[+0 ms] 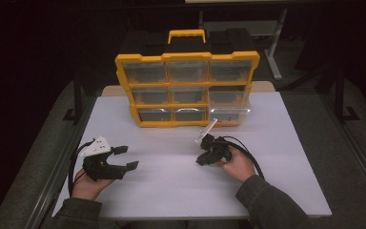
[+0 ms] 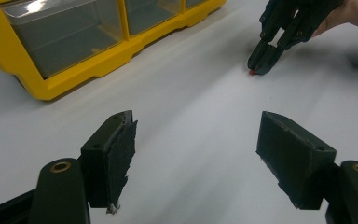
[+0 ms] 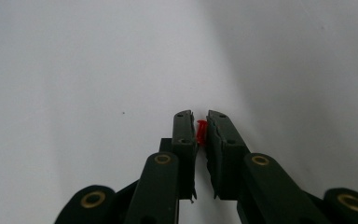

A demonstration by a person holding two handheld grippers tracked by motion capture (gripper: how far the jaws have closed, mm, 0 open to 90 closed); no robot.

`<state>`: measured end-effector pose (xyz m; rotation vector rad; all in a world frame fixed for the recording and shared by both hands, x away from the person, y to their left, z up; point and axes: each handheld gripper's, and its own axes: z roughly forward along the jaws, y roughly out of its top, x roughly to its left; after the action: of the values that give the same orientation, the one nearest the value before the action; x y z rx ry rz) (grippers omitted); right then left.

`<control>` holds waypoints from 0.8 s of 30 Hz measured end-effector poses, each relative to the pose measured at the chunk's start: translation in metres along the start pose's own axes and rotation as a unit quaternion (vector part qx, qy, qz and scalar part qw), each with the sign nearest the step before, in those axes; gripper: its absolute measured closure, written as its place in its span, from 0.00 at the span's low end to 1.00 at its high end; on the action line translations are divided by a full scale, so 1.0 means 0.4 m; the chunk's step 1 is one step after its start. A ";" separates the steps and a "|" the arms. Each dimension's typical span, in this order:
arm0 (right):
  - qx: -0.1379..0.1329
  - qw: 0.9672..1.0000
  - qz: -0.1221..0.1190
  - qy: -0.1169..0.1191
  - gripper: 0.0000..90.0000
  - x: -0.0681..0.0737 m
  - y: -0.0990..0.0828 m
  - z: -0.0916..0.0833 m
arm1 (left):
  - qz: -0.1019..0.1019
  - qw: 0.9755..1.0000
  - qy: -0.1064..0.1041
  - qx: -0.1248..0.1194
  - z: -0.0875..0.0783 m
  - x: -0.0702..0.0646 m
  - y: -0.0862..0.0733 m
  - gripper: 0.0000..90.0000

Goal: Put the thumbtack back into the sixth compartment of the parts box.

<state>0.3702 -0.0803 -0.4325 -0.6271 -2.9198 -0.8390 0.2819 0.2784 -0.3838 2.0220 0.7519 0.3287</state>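
Observation:
A tiny red part (image 3: 201,130) lies on the white table top (image 1: 171,191), pinched between the tips of my right gripper (image 3: 199,116). That gripper (image 1: 199,162) points down at the table, right of the middle; from the left gripper view its tips (image 2: 260,65) touch down with the red part (image 2: 252,73) just under them. At the table's left my left gripper (image 1: 129,157) rests low and open, with nothing between its pads (image 2: 196,149).
A yellow organizer (image 1: 186,90) with clear drawers stands upright at the back of the table, its lower corner (image 2: 74,70) close to the left gripper. Its bottom right drawer (image 1: 228,113) looks pulled forward. Dark floor surrounds the table.

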 end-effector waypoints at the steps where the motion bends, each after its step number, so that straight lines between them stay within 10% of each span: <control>1: -0.002 1.000 -0.003 0.000 0.89 -0.002 0.000 0.001 | 0.001 1.000 0.000 0.001 0.001 0.000 0.000 0.30; 24: -0.002 1.000 0.000 0.030 0.90 -0.003 0.009 -0.011 | 0.008 1.000 0.000 0.002 0.003 0.002 0.000 0.30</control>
<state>0.3723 -0.0803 -0.4272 -0.5899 -2.8653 -0.8482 0.2832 0.2783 -0.3846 2.0321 0.7361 0.3361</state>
